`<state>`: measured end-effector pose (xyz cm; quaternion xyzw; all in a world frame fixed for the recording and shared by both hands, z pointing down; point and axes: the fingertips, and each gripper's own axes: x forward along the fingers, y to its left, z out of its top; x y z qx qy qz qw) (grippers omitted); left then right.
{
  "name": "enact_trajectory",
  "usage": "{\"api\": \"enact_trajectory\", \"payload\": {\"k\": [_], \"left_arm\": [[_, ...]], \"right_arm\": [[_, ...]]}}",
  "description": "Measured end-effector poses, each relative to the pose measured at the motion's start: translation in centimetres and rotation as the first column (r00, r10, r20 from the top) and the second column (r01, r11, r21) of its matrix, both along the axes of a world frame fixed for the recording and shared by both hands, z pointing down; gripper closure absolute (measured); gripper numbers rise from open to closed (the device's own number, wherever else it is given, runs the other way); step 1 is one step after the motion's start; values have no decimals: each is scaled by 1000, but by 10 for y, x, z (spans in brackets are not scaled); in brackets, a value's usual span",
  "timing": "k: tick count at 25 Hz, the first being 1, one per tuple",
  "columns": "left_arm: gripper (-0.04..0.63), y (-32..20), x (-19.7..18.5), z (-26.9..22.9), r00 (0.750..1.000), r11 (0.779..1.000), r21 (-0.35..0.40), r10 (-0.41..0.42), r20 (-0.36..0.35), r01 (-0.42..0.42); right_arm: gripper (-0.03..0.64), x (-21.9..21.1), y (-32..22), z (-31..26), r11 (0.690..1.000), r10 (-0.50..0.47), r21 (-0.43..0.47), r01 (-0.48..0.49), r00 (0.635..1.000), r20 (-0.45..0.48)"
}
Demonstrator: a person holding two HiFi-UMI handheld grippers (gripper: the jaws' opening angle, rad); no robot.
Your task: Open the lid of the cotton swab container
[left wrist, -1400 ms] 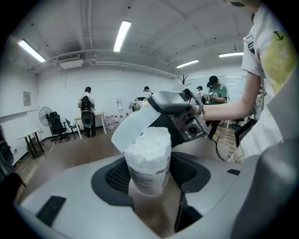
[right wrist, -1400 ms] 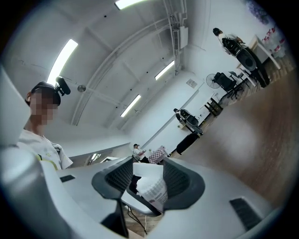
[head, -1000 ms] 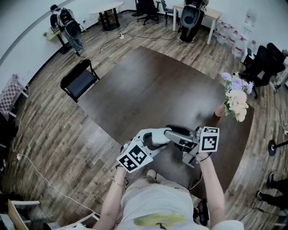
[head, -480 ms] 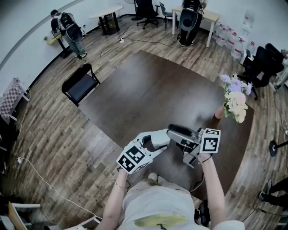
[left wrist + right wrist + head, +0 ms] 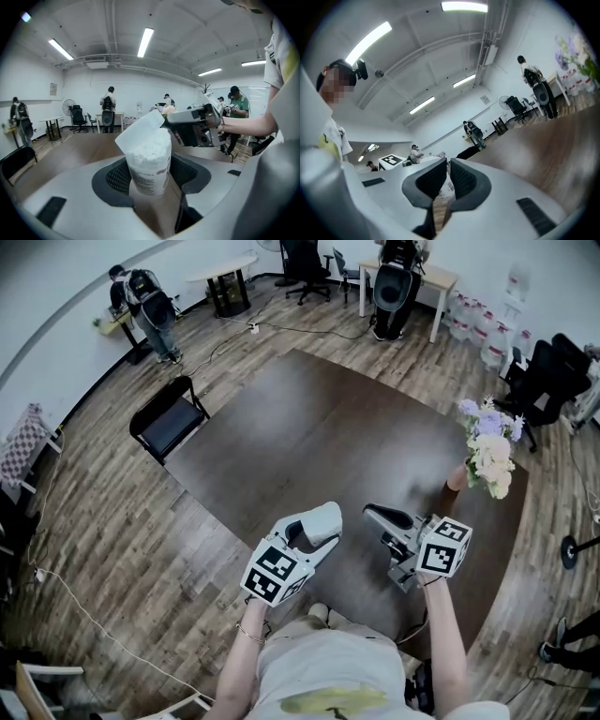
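My right gripper (image 5: 377,515) just closed empty and drew away. The white flip lid (image 5: 139,132) stands open on the clear swab-filled container (image 5: 151,164) my left gripper (image 5: 322,523) clamps. Opening looks done.

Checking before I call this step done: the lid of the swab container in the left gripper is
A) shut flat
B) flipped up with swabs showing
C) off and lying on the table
B: the lid stands tilted up from the rim of the container, with white swabs exposed beneath it.
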<state>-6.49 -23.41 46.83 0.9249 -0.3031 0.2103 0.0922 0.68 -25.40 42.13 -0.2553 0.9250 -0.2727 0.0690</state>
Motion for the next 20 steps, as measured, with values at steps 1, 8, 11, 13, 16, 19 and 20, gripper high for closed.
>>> {"api": "enact_trajectory", "payload": {"k": [1,8,11,13,16,19,20], "left_arm": [[336,-3,-3,0,999,999,2,-33,3,33],[336,-9,-23,-4,988,987,16,-157,-15,157],[336,-10,-28,-5,982,981,23,-190,-20,191],[336,-9,-30,-5,979,978,24,-204,-22,205],[336,-7,-33,-5,975,975,25,-222,-22,222],[336,-7,-39,-5,969,969,30,-247,-18,247],[336,-6,-40,-4,967,966,34,-255,-11,255]], "right_arm": [[583,2,0,0,999,20,26,-19,999,-28],[595,15,-2,3,984,153,115,-140,981,-119],[595,18,-2,5,973,199,152,-175,967,-160],[595,19,0,7,966,228,168,-199,958,-174],[595,24,1,9,953,273,190,-236,941,-201],[595,31,1,11,939,318,207,-275,923,-216],[595,33,1,12,934,331,210,-287,919,-216]]}}
